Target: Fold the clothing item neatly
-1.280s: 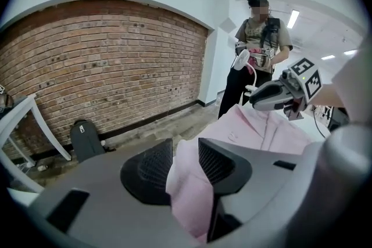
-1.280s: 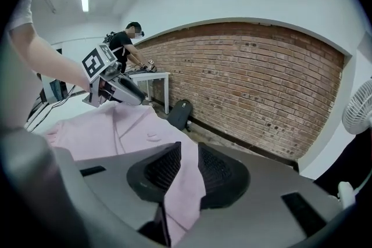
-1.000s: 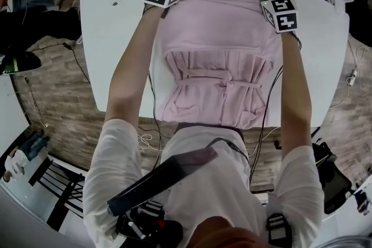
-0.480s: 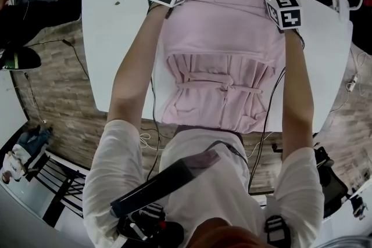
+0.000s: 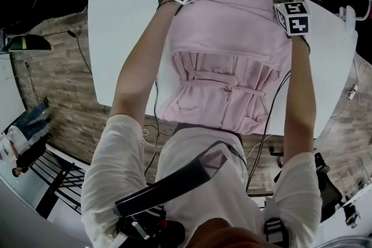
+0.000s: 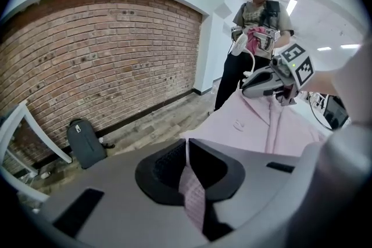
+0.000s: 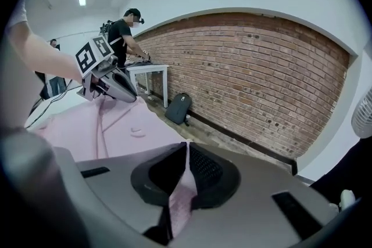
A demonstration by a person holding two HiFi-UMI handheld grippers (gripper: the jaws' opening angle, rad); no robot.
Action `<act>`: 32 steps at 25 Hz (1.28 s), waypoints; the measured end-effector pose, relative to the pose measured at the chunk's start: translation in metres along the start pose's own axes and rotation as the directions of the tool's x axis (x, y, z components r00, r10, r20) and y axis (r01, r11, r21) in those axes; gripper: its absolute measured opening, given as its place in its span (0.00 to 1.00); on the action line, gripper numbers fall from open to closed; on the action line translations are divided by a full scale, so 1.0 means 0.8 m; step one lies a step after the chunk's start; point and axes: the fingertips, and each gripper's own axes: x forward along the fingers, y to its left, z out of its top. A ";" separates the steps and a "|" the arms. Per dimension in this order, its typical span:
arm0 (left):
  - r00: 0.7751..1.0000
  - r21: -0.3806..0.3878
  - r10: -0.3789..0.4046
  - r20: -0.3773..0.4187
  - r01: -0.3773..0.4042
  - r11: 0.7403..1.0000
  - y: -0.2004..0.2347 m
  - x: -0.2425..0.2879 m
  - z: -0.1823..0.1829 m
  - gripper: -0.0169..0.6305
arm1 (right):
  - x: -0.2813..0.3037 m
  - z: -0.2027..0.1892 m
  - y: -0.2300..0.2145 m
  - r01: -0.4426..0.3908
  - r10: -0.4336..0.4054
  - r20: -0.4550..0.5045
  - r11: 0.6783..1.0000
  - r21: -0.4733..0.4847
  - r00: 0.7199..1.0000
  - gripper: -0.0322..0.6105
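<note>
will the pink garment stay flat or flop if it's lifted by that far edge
Probably floppy: the pink garment pinches into a thin fold between the jaws of the left gripper and right gripper, which have just been closing on it. Likely light. Held only at two far corners, it should sag in the middle.

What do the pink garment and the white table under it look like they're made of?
Garment: thin, matte woven cloth, probably cotton or a blend. It holds pressed pleats and soft creases and lies limp on the surface.
Table: smooth, hard white top, likely laminate or painted board. The colour is even, with no grain showing.
</note>
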 end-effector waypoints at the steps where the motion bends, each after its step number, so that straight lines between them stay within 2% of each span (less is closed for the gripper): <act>1: 1.000 0.005 0.002 0.010 -0.002 1.000 0.000 -0.005 0.003 0.05 | -0.005 0.007 0.002 0.003 -0.003 0.013 1.000 -0.009 1.000 0.08; 9: 0.994 0.039 0.013 0.113 -0.018 0.999 -0.015 -0.048 0.021 0.05 | -0.042 0.030 0.016 0.019 -0.015 0.088 0.999 -0.035 0.996 0.08; 16: 0.978 0.130 0.053 0.203 -0.080 0.988 -0.043 -0.094 0.015 0.05 | -0.083 0.033 0.050 0.009 0.003 0.151 0.997 -0.082 0.989 0.08; 20: 0.973 0.213 0.075 0.220 -0.123 0.969 -0.064 -0.109 0.000 0.05 | -0.098 0.015 0.069 0.005 0.013 0.159 0.994 -0.111 0.987 0.08; 32: 0.965 0.274 0.106 0.241 -0.172 0.946 -0.112 -0.127 -0.061 0.05 | -0.125 -0.024 0.111 -0.018 0.040 0.153 0.990 -0.140 0.987 0.08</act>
